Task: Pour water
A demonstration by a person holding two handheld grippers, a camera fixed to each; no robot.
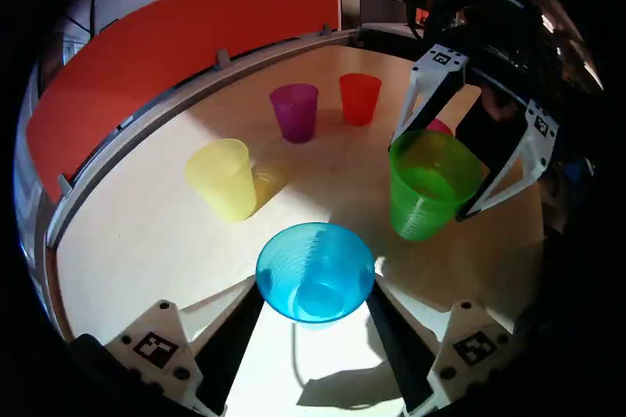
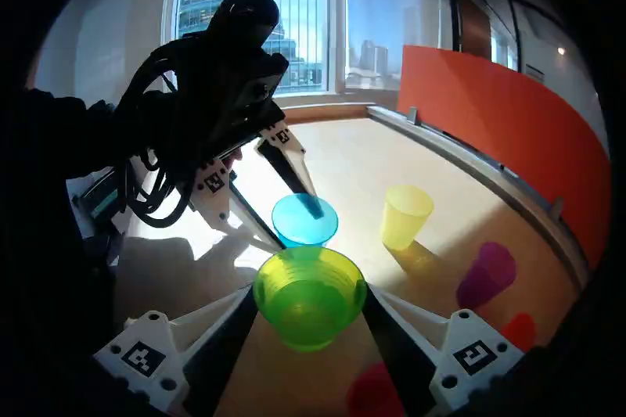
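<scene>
Your left gripper (image 1: 314, 296) has its jaws closed on the blue cup (image 1: 315, 272) over the near part of the bench (image 1: 156, 237). Your right gripper (image 2: 309, 300) has its jaws clamped on the green cup (image 2: 310, 319), just right of the blue one, their rims apart. Whether either holds water cannot be told, and farther off on the bench stand a yellow cup (image 1: 223, 178), a purple cup (image 1: 295, 110) and an orange cup (image 1: 360, 98).
</scene>
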